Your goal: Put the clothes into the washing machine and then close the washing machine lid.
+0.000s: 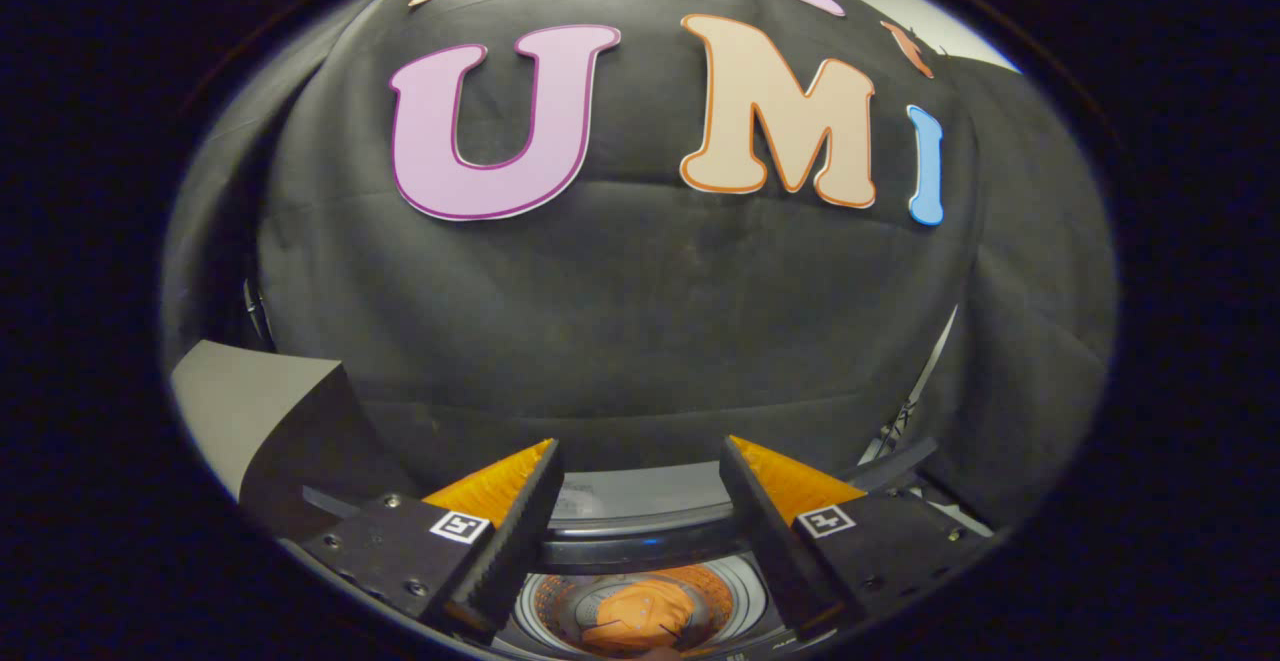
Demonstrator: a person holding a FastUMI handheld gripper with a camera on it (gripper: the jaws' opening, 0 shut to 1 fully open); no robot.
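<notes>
clothes in washing machine drum, below open tool; booth wall behind

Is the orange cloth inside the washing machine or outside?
Inside: the orange cloth lies in the drum, below the open, empty tongs.

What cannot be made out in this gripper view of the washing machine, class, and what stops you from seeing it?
- Washing machine lid: its place and state cannot be told.
- Drum: its near part is cut off by the view's lower edge; its sides are hidden behind the open fingers.
- Orange garment: bunched in the drum, its kind too small to tell.
- Grey block beyond the left finger: cropped, identity unclear.
</notes>
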